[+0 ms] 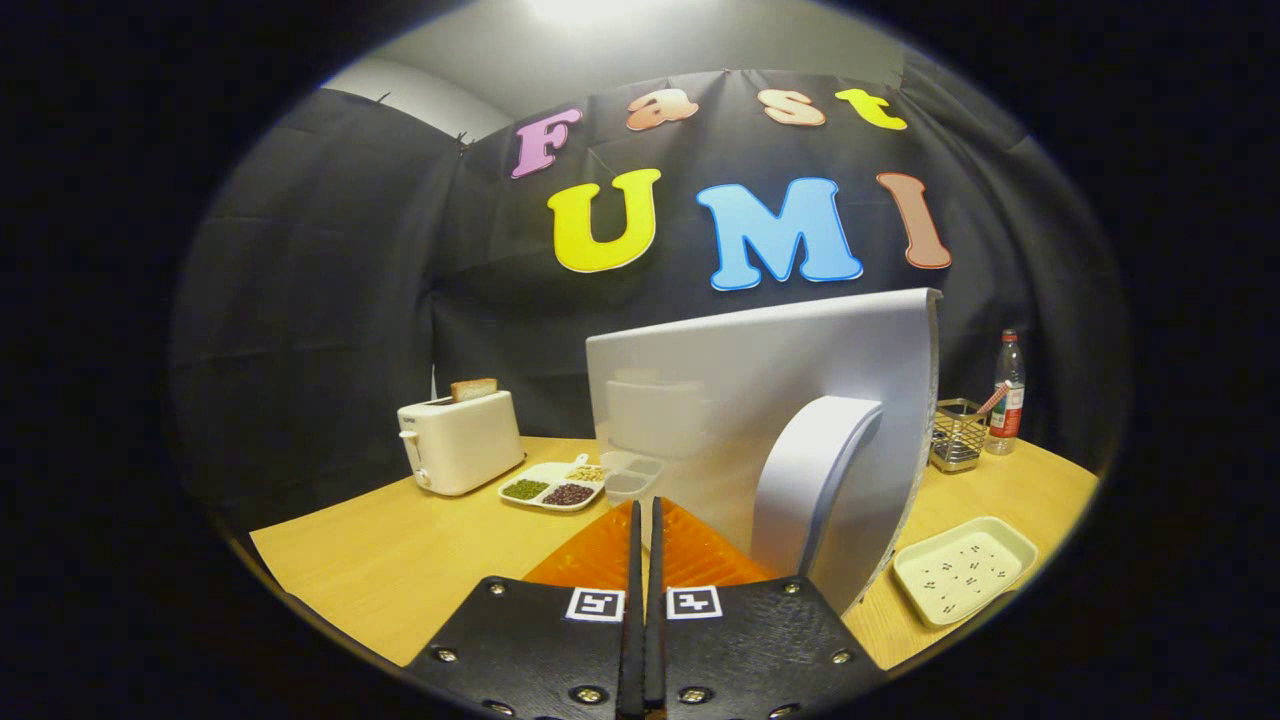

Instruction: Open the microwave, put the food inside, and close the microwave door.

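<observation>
The microwave's glossy white door (700, 390) stands just ahead of my fingers, its outer face turned toward me. Its curved white handle (812, 470) runs down the door's right part, just right of my fingertips. The microwave's cavity is hidden behind the door. My gripper (645, 505) is shut, its orange fingers (600, 550) pressed together with nothing between them, tips close to the door's lower edge. A white divided plate of beans (553, 488) lies on the wooden table (400, 560) left of the door, with a small clear divided container (633, 478) beside it.
A white toaster (460, 442) holding a slice of bread (473, 389) stands at the back left. Right of the door lie a pale tray (965, 570) with dark specks, a wire basket (957, 435) and a plastic bottle (1008, 392).
</observation>
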{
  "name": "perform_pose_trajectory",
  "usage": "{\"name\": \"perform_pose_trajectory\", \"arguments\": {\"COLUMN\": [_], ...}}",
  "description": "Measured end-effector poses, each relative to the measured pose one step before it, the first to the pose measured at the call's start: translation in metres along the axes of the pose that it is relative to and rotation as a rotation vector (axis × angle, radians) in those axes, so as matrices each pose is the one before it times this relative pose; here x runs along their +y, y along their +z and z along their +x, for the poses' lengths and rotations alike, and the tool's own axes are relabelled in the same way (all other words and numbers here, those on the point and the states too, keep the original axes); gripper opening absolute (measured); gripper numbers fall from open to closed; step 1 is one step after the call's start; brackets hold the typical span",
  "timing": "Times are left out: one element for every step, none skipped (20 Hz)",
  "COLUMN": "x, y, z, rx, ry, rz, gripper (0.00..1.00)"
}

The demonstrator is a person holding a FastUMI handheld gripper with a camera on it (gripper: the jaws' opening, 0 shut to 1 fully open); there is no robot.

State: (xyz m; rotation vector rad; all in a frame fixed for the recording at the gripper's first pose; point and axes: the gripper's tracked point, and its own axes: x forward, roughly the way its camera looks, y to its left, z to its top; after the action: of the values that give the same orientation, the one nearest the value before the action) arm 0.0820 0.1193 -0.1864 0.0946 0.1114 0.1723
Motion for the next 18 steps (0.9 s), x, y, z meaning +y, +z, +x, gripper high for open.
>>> {"name": "perform_pose_trajectory", "arguments": {"x": [-0.00991,-0.00961,-0.00786,-0.00577,-0.00655,-0.00564,-0.00479,-0.00405,-0.00522,-0.00528,-0.00541,-0.00571,-0.00576,-0.00604,-0.00537,-0.00486,-0.005,-0.00506], "y": [0.00203,0.0024,0.00007,0.00023,0.00033,0.0009,-0.00057,0.00101,-0.00074,0.0004,-0.00387,-0.00172,0.00081,0.00095,-0.00151,0.00073,-0.00025,0.00004], "z": [0.00203,0.00176,0.00282,0.0033,0.00394,0.004,0.00447,0.00365,0.00518,0.00608,0.00611,0.00527,0.00546,0.00608,0.00995,0.00775,0.00887,0.00797], "rx": [-0.00731,-0.00622,-0.00269,0.00044,-0.00046,0.00105,0.00177,0.00104,0.00262,0.00885,0.01161,0.00771,-0.00009,-0.00127,0.00266,-0.00226,-0.00168,-0.00232], "ry": [-0.02246,-0.01958,-0.0174,-0.01189,-0.01305,-0.01003,-0.00593,-0.00224,-0.00477,-0.00753,-0.00654,-0.00907,-0.00509,-0.0148,-0.01243,-0.0113,-0.011,-0.01356], "rz": [-0.01,-0.0053,-0.00094,-0.00476,-0.00792,-0.01535,-0.01536,-0.0179,-0.01766,-0.01648,-0.01055,-0.00413,-0.00684,-0.00313,-0.00358,-0.00138,-0.00416,-0.00224], "gripper": [0.01,0.01,0.01,0.01,0.01,0.01,0.01,0.01,0.01,0.01,0.01,0.01,0.01,0.01,0.01,0.01,0.01,0.01]}}
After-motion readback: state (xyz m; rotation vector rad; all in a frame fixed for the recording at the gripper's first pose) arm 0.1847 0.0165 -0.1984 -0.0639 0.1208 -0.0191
